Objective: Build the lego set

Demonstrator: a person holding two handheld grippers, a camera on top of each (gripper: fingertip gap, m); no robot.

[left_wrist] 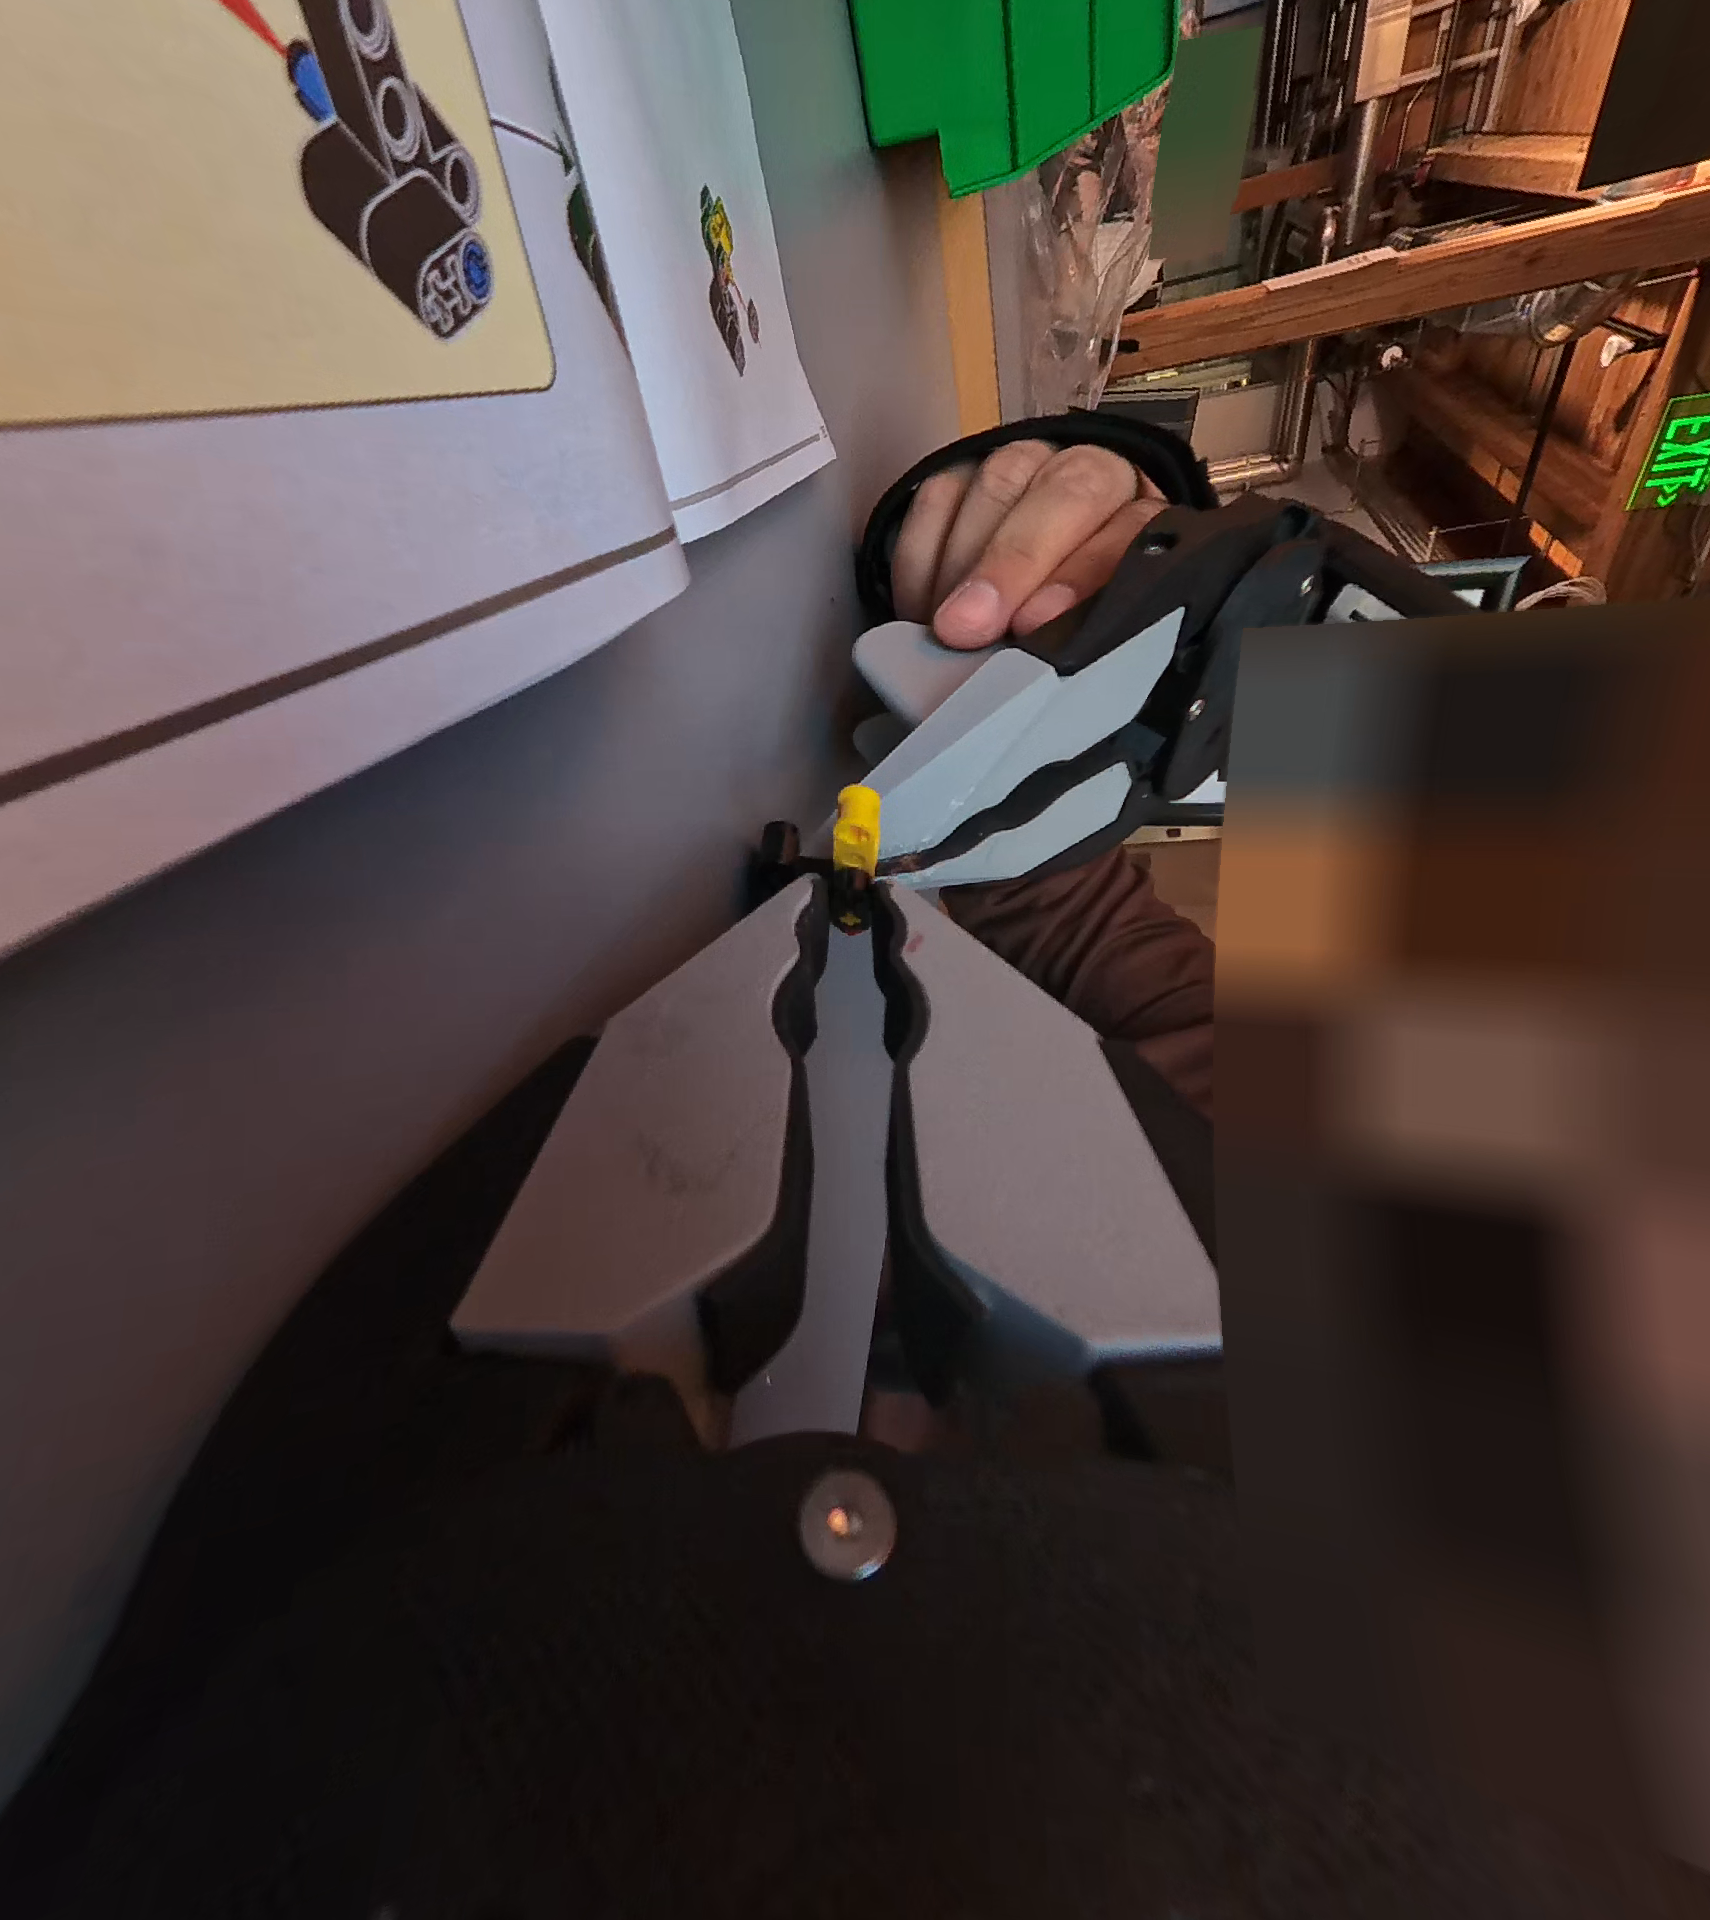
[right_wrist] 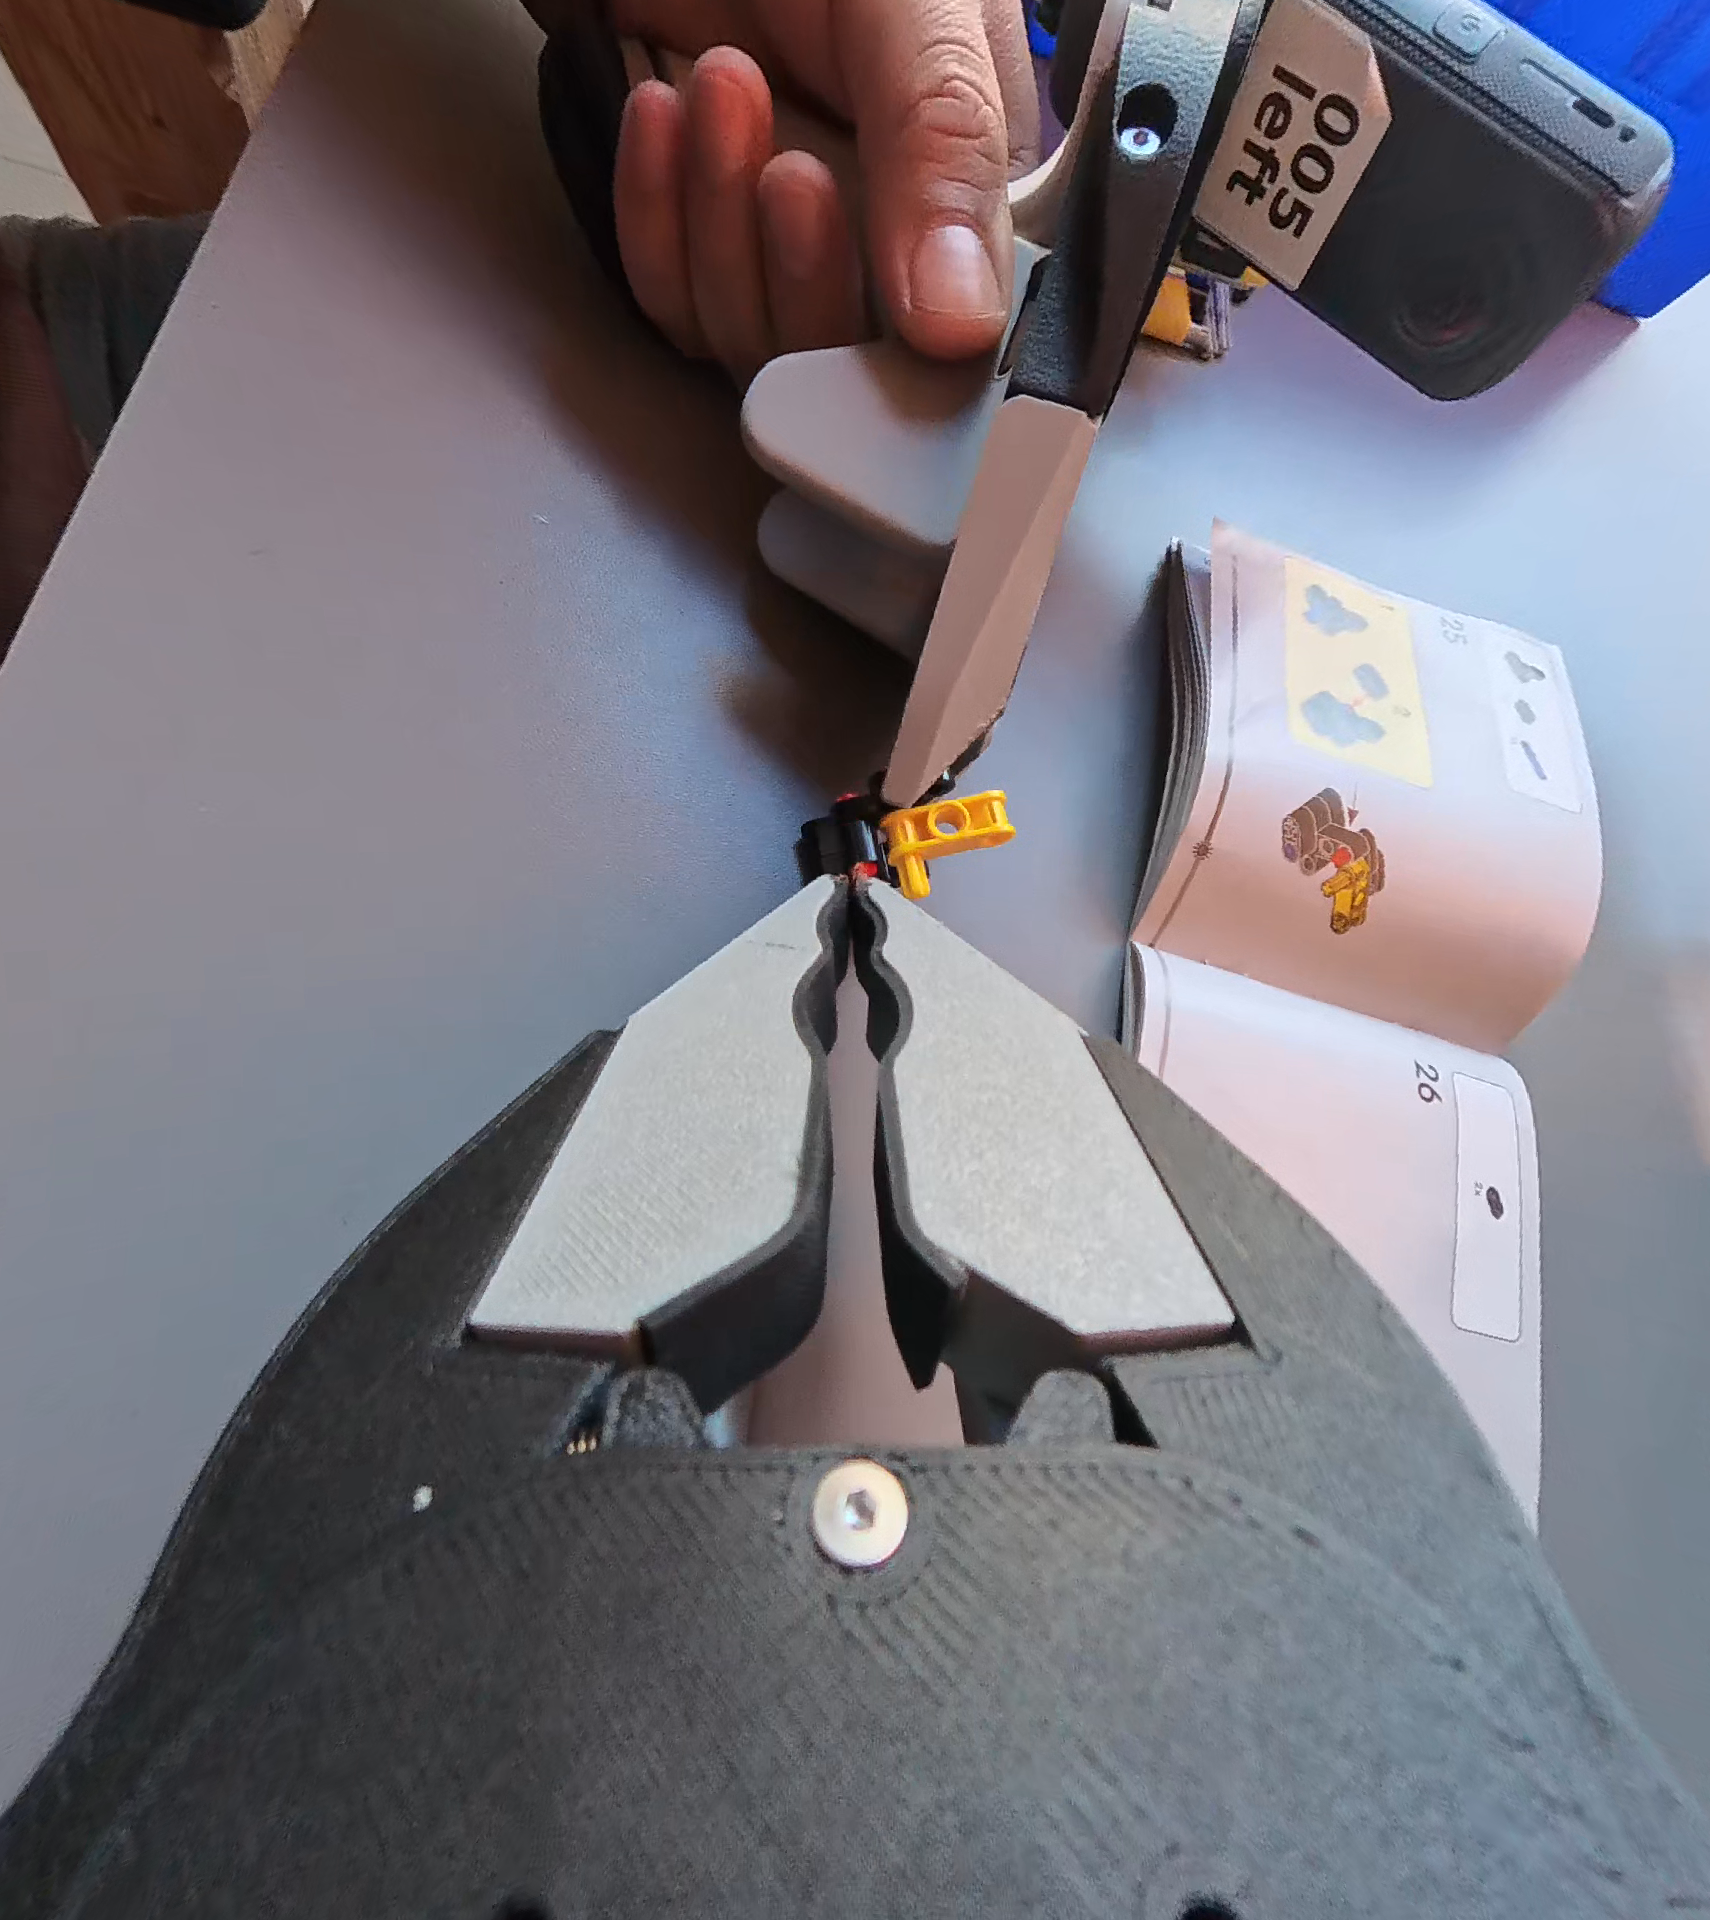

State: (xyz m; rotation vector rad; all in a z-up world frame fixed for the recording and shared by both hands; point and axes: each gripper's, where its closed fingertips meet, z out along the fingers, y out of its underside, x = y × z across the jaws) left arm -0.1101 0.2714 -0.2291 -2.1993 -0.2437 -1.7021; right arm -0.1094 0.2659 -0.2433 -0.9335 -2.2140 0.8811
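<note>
Both grippers' fingers (right_wrist: 918,743) pinch yellow/black lego assy (right_wrist: 918,836) btwn tips.

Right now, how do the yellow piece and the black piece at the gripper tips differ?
Colour: the yellow piece is bright, the black piece dark. Position in the right wrist view: the yellow piece sticks out right of the left gripper tip, while the black piece sits left, by the right gripper. Shared: small, joined together, pinched off the table.
</note>
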